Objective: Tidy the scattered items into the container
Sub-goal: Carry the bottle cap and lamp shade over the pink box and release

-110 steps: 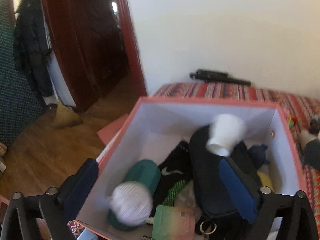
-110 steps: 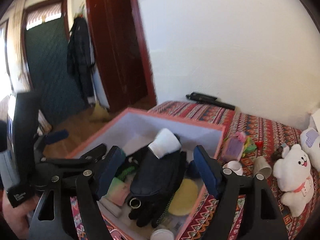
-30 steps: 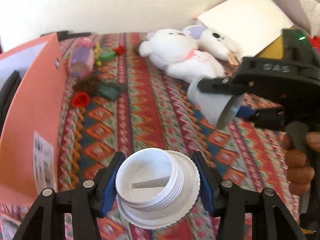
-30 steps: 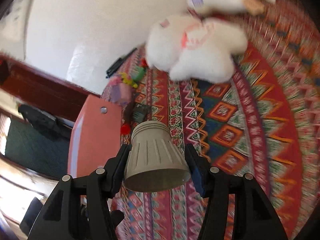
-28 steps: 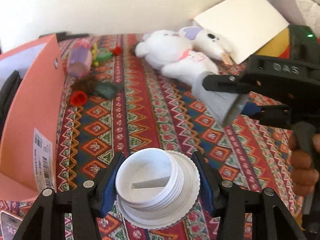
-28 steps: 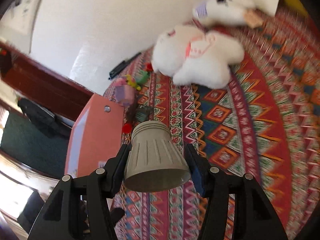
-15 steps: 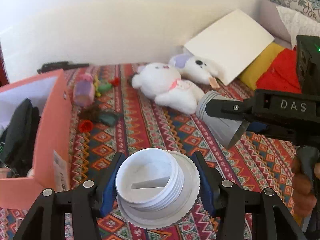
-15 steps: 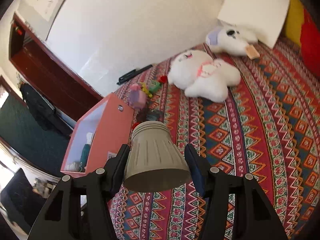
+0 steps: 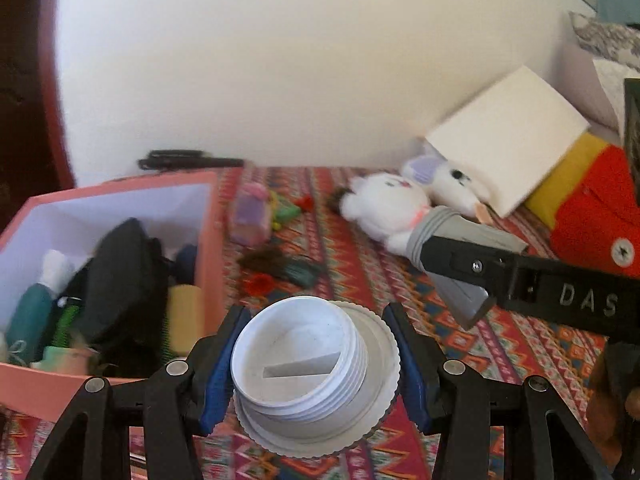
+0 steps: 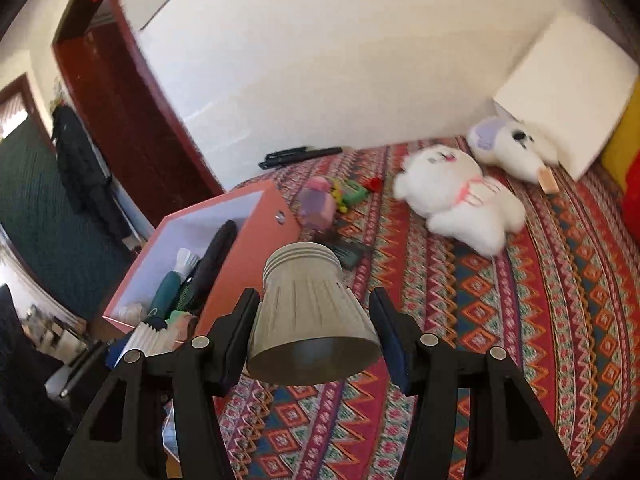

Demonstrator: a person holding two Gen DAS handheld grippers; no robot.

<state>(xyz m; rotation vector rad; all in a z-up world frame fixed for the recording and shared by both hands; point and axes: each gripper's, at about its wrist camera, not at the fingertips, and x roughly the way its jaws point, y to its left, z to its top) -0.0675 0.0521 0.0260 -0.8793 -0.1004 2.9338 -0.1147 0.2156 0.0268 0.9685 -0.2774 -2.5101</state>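
The pink cardboard box with a white lining (image 9: 212, 240) is seen at the left on the patterned red bedspread (image 9: 520, 344), already part-filled with a black pouch (image 9: 120, 276), a teal bottle (image 9: 28, 312) and other small things. A white threaded plastic lid with a ribbed rim (image 9: 316, 376) is clamped between the blue pads of the left gripper (image 9: 316, 364), its open side turned towards the camera. A grey ribbed plastic cup (image 10: 312, 316) is gripped by the right gripper (image 10: 314, 336), mouth towards the camera and base pointing away; the same cup is seen from the left wrist view, held out above the bedspread to the right of the lid. Both pieces are held off the bedspread, neither is over the box yet.

The step in hand is judged to be the carry: two items have been picked up and are to be brought across to the box. For the next move, each gripper would have to be brought over the open top, past the near pink wall, lowered a little and its jaws parted so that lid and cup drop among the contents. Room inside looks tight around the pouch, so the free space near the wall would be preferred.

Still to be gathered on the bedspread are a white plush bear (image 10: 460, 200), a second white plush with a lilac ear (image 10: 508, 144), a pink and lilac toy (image 10: 316, 204) and some small red and green bits (image 9: 276, 276) beside the box.
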